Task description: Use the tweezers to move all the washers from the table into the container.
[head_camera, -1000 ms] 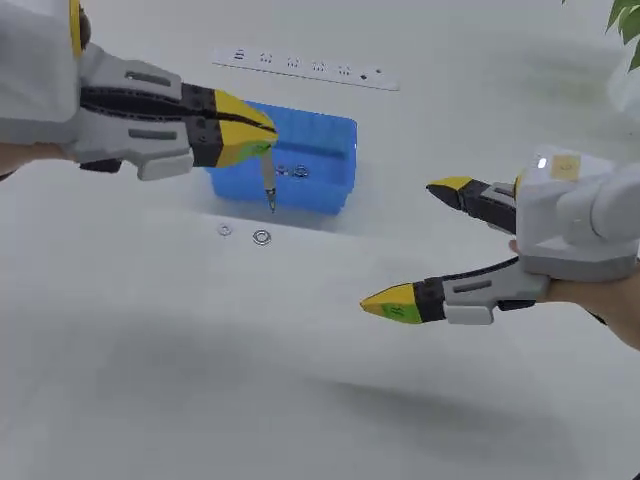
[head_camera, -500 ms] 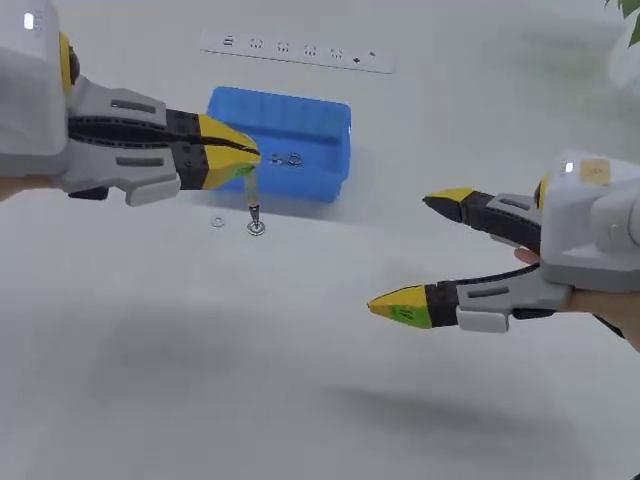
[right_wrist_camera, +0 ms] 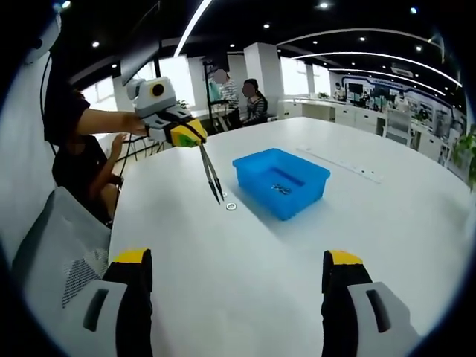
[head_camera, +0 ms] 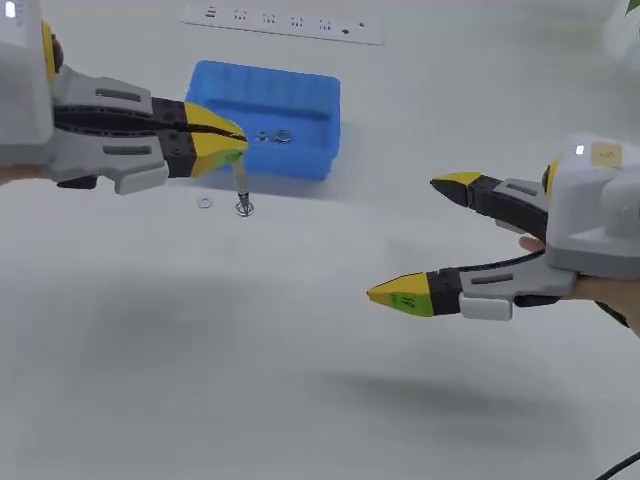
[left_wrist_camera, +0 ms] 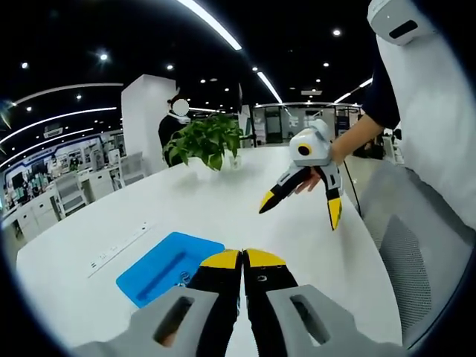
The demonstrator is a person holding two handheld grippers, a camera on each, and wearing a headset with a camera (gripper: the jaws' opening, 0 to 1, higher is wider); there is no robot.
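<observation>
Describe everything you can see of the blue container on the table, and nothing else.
The container is a bright blue, rectangular, open-topped tray that looks like plastic, with low walls and faint ribs on the inner far wall. It sits flat and upright on the white table. A few small metal washers lie on its floor near the front wall. Nothing besides the table and those washers appears to touch it.

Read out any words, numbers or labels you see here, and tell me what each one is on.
No text reads clearly.
On the white strip behind the container: dark marks, too blurred to read.
On the right gripper, a green patch on one jaw tip: dark marks, too small to read.
</observation>
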